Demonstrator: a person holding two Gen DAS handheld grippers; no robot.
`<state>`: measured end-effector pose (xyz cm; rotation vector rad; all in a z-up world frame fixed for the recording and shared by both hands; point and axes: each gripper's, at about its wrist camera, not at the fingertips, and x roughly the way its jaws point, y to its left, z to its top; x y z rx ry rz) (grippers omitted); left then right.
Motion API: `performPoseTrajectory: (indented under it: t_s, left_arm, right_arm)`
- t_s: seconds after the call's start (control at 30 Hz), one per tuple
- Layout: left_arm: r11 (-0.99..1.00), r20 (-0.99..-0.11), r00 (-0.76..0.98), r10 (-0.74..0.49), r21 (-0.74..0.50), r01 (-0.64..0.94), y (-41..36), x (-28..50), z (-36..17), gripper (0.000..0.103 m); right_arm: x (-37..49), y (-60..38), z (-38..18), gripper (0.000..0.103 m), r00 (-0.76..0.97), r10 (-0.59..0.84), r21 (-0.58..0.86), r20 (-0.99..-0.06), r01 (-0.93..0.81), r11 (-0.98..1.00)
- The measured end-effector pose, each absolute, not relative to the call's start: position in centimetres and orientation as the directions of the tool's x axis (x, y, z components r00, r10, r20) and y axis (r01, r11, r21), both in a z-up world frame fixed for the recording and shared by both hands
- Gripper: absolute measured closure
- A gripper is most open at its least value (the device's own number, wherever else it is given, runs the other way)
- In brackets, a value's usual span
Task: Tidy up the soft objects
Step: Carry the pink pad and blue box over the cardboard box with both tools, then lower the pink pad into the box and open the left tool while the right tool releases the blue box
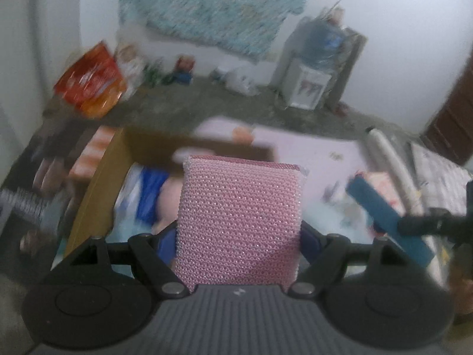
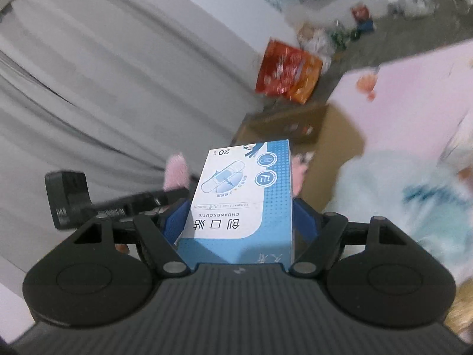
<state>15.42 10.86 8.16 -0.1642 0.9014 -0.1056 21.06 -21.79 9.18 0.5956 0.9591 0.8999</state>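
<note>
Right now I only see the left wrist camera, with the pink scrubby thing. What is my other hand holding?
Observer: The right gripper is shut on a blue and white bandage box.
Operator: Is the box upright?
Observer: It sticks out forward between the fingers, and its print reads upside down in the right wrist view.
Operator: What is behind it?
Observer: A pink plush peeks out on both sides of the box, and a cardboard box lies beyond.
Operator: Anything to its left?
Observer: Grey curtains fill that side.
</note>
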Motion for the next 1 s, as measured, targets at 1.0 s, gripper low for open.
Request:
performPoseTrajectory:
  t_s: [1.0]
  left_arm:
    - [0.988,-0.885,0.462,-0.055,-0.117,-0.105,19.6,18.6,-4.9,0.020]
  right_arm:
    - [22.8,2.1,2.0,0.031,0.277,0.504,0.410,-0.818,-0.335,0.848]
